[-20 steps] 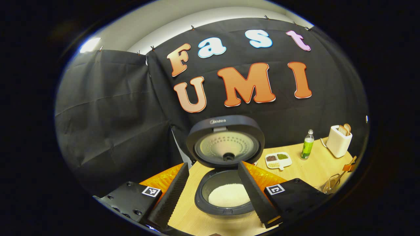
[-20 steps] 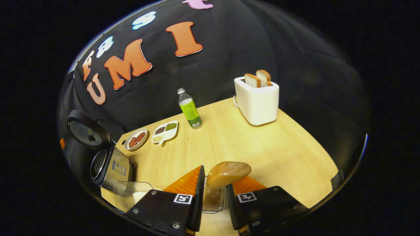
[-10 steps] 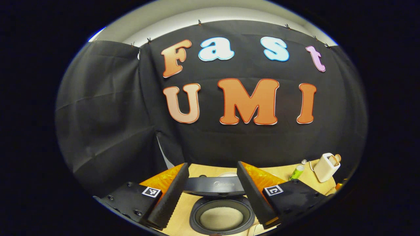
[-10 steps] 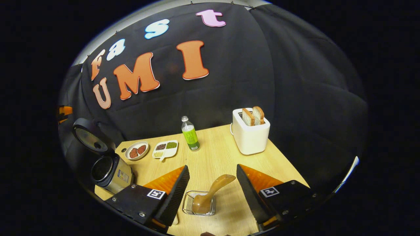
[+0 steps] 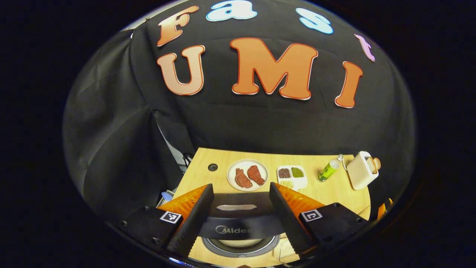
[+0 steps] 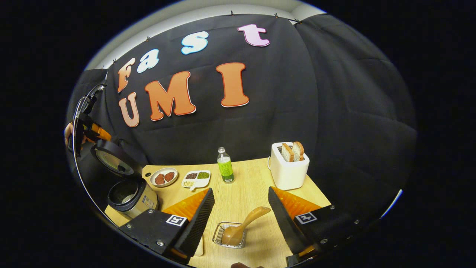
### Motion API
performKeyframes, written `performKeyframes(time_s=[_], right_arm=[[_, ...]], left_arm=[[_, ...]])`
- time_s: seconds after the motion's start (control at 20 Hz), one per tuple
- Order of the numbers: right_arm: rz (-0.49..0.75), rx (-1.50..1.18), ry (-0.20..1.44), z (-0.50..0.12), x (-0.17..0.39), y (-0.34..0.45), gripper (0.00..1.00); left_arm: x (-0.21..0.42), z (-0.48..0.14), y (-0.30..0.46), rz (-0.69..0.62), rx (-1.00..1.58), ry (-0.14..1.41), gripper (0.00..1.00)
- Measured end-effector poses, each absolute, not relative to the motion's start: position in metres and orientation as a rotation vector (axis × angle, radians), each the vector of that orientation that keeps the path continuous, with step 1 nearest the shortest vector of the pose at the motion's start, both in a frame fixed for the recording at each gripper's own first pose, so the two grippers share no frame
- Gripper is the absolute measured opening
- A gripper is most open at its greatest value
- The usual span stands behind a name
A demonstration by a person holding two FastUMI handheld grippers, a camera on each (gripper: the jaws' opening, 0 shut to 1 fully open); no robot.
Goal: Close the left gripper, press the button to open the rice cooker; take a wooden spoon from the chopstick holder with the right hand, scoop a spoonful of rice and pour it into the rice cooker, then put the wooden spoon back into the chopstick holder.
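On the table (image 6: 256, 178), right gripper view: a pale wooden top runs back to the black cloth wall, with open board between the fingers and the far row of things.
Right gripper (image 6: 241, 219): fingers spread wide, holding nothing, hanging above the near part of the table.
Wooden spoon (image 6: 243, 225): standing in the chopstick holder (image 6: 223, 235), its bowl down in the wire basket and its handle leaning up to the right; it sits in the gap between the fingers, touching neither.
Rice cooker (image 6: 131, 195): at the table's left edge, lid (image 6: 113, 160) raised and tilted back, pot mouth open to the top.
Left gripper (image 5: 240, 216): fingers parted and empty, poised over the cooker; the upturned lid (image 5: 238, 219) fills the gap between them, and whether it touches them cannot be told.
Cooker pot (image 5: 240, 245): its round rim shows just below the lid edge, pale rice inside.
Far row, left gripper view: plate (image 5: 232, 175) with two reddish pieces, divided dish (image 5: 303, 182), green bottle (image 5: 327, 170), white toaster (image 5: 359, 175) with bread, each apart from the next.
Table edges: a round hole (image 5: 212, 167) near the far left corner; the toaster stands close to the right edge.
Left gripper from afar (image 6: 87, 128): orange and black, held at the left rim above the lid.
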State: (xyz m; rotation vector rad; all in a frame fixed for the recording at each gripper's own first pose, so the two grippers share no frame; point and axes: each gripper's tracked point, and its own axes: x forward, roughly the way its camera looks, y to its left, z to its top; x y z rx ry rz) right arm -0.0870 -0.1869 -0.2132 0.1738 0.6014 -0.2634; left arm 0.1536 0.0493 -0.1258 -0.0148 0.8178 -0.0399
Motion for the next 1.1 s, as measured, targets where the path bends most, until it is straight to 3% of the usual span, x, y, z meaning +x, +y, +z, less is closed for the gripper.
performKeyframes(time_s=[0.05, 0.45, 0.85, 1.1], right_arm=[[-0.259, 0.174, 0.593, -0.211, -0.087, -0.186, 0.90], [-0.199, 0.132, 0.572, -0.217, -0.078, -0.166, 0.91], [-0.146, 0.117, 0.583, -0.225, -0.070, -0.142, 0.91], [-0.122, 0.105, 0.581, -0.225, -0.064, -0.130, 0.90]], left_arm=[[0.139, -0.135, 0.048, -0.045, -0.025, 0.882, 1.00], [0.057, -0.208, 0.045, -0.022, -0.022, 1.240, 0.98], [0.027, -0.278, 0.045, -0.013, -0.019, 1.443, 1.00], [0.031, -0.284, 0.044, -0.020, -0.013, 1.459, 0.96]])
